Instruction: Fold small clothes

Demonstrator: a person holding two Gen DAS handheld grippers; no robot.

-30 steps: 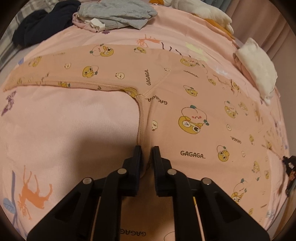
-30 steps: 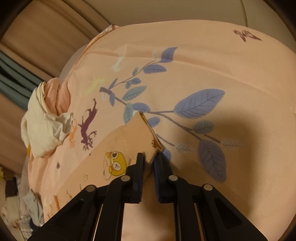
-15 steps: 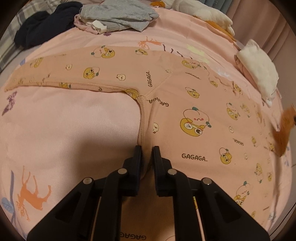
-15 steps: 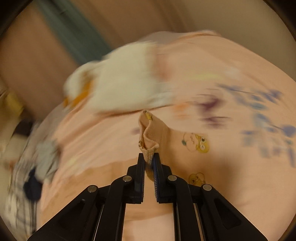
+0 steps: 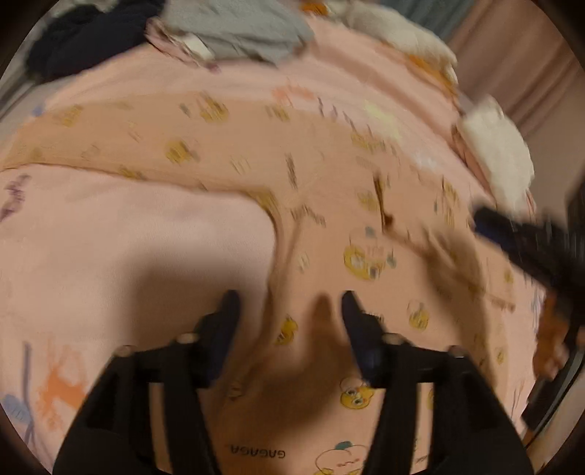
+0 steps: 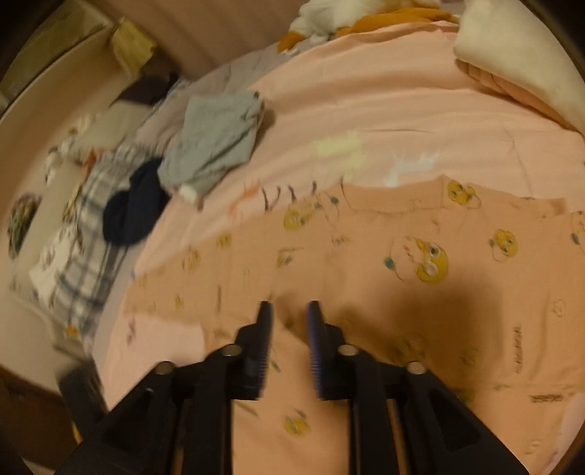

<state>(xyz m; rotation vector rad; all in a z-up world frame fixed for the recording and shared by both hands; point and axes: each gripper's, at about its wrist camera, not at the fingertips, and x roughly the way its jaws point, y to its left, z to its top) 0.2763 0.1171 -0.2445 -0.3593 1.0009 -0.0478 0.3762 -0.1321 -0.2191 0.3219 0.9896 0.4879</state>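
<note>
A peach long-sleeved top (image 5: 365, 204) with yellow cartoon prints lies spread on the pink bedsheet (image 5: 128, 237). My left gripper (image 5: 290, 307) hovers over its side seam. Its jaws are opening, and the cloth lies loose below and between them, unpinched. In the right wrist view the same top (image 6: 402, 263) fills the middle. My right gripper (image 6: 289, 314) hangs just above it, its jaws also opening with nothing pressed between the pads. The right gripper (image 5: 486, 223) shows as a blurred black shape at the right edge of the left wrist view.
A grey garment (image 6: 215, 142) and a navy one (image 6: 131, 208) lie at the far end of the bed beside a plaid cloth (image 6: 84, 263). A white folded cloth (image 5: 501, 157) sits at the right edge. A white and orange plush (image 5: 402, 33) lies beyond.
Both grippers were shut on the top's fabric and now stand open, having let go. The right one swung across the bed with the cuff and now hangs over the top.
</note>
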